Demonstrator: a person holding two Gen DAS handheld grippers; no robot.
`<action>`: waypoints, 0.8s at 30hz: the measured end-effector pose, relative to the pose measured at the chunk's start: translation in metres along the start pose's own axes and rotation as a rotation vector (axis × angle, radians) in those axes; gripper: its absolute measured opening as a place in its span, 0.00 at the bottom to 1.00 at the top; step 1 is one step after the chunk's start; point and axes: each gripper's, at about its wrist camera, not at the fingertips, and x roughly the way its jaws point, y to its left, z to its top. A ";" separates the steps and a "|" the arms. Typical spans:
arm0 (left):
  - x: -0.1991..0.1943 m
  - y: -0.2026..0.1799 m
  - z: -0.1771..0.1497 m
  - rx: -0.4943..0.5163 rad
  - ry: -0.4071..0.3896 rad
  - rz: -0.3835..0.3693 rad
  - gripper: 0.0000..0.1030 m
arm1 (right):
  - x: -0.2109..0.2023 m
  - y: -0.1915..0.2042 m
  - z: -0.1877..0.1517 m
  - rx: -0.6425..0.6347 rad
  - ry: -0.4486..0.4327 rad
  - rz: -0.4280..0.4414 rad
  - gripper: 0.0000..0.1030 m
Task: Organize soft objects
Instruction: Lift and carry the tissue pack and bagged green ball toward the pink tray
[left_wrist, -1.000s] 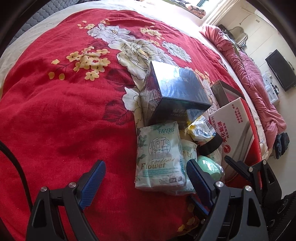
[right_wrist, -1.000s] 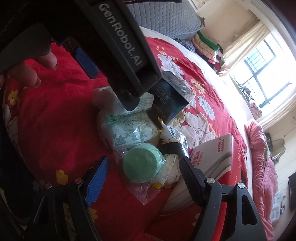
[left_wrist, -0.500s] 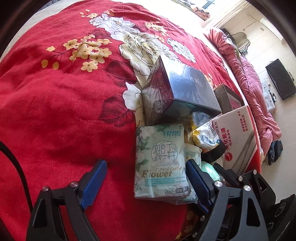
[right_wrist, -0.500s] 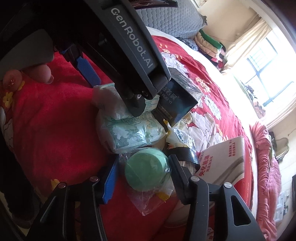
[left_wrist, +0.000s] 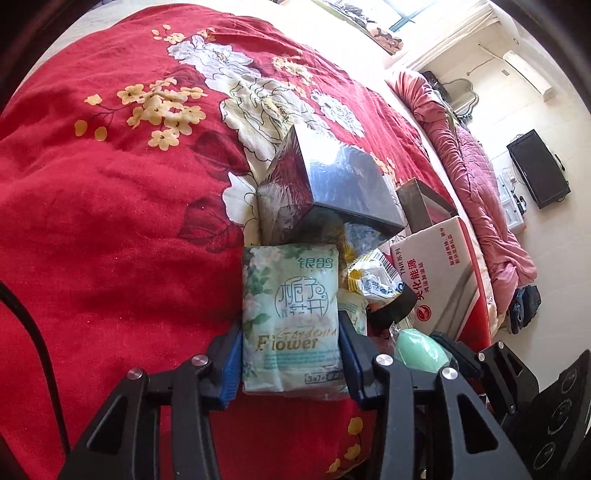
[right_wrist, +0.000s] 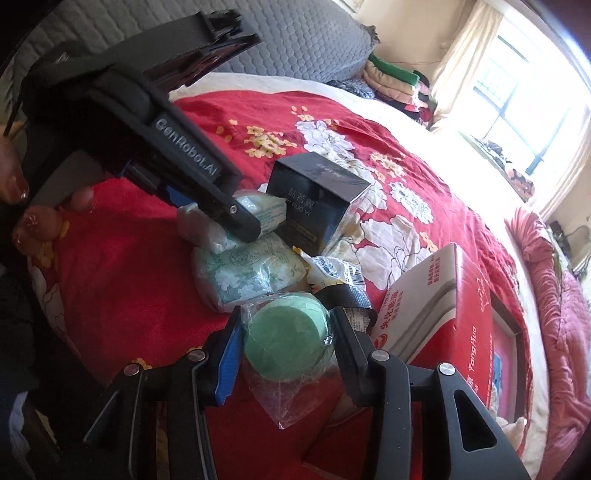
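On the bed (left_wrist: 110, 240), under a red flowered cover, a heap of goods is gathered toward the right edge. The pick-up step appears to be in hand, with both soft things being gripped at once. The left tool (left_wrist: 290, 354) is seen with its jaws closing on the tissue pack (left_wrist: 290, 317), the pads pressed against both long sides of the pack's near end. The right tool (right_wrist: 286, 345) is likewise closing, and the green sponge (right_wrist: 286, 338), wrapped in clear film, is held between its pads at the near edge of the heap. A second tissue pack (right_wrist: 247, 273) is left lying just behind the sponge, beside the dark box (right_wrist: 317, 199), with a crumpled snack bag (right_wrist: 332, 273) and a red and white carton (right_wrist: 443, 306) alongside. No bin or spot for the soft things is shown, so the destination cannot be told. For the next move, a firm but gentle squeeze is likely needed, then a straight lift so that the loose film and the neighbouring packs are not dragged along.
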 end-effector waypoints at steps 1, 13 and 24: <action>-0.005 -0.002 0.000 0.007 -0.009 0.005 0.45 | -0.003 -0.003 0.002 0.023 -0.014 0.008 0.46; -0.051 -0.033 -0.021 0.113 -0.091 0.068 0.45 | -0.049 -0.022 0.009 0.151 -0.160 0.002 0.45; -0.077 -0.088 -0.023 0.191 -0.152 0.067 0.45 | -0.102 -0.052 -0.007 0.282 -0.275 -0.055 0.45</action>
